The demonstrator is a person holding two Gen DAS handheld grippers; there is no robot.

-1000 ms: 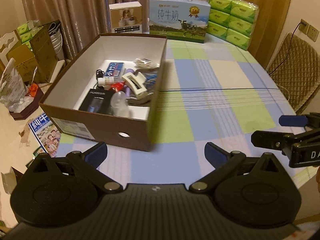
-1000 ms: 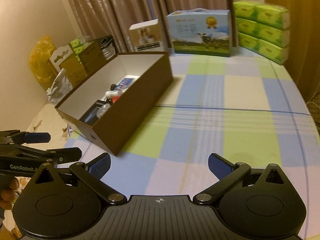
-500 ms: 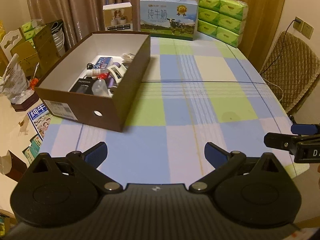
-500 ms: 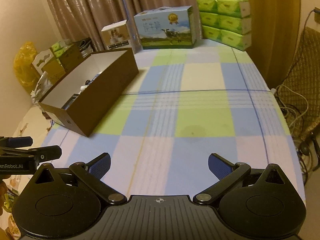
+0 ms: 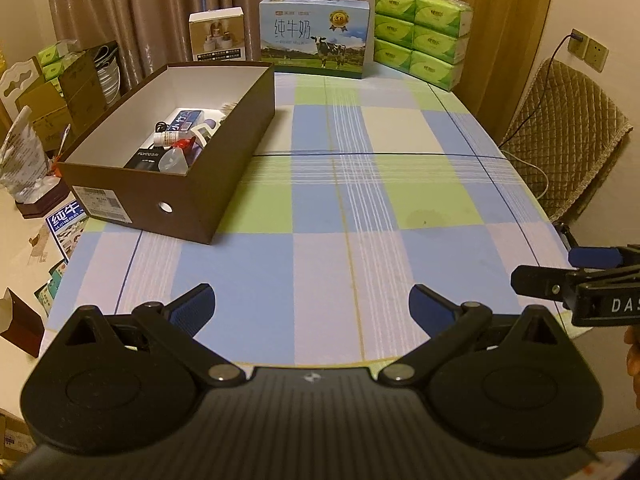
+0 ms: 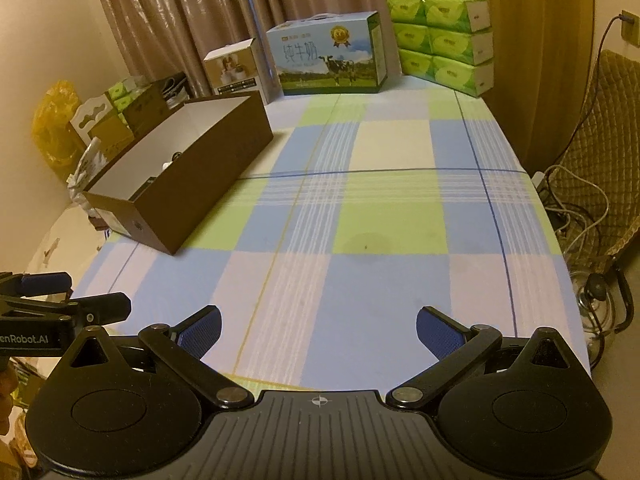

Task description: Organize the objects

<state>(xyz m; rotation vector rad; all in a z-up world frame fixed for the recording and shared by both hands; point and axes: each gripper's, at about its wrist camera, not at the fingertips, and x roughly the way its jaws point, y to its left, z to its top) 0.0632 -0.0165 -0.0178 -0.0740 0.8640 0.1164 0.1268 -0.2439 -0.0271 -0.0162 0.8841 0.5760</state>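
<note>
A brown cardboard box (image 5: 224, 168) with a white inside stands at the table's left side; it also shows in the right wrist view (image 6: 200, 176). Several small items lie in it, among them a black case (image 5: 146, 158), a clear bottle (image 5: 175, 159) and a blue packet (image 5: 185, 119). My left gripper (image 5: 312, 304) is open and empty above the table's near edge. My right gripper (image 6: 318, 330) is open and empty, also at the near edge, to the right of the left one.
A checked cloth (image 5: 360, 200) covers the table. At the far edge stand a milk carton box (image 5: 314, 36), a small white box (image 5: 218, 34) and stacked green tissue packs (image 5: 424, 36). A quilted chair (image 5: 568, 136) is at the right. Boxes and clutter (image 5: 60, 92) sit left of the table.
Both grippers have pulled back from the box toward the table's near edge, so the box looks smaller and farther. Both stay open and empty.
</note>
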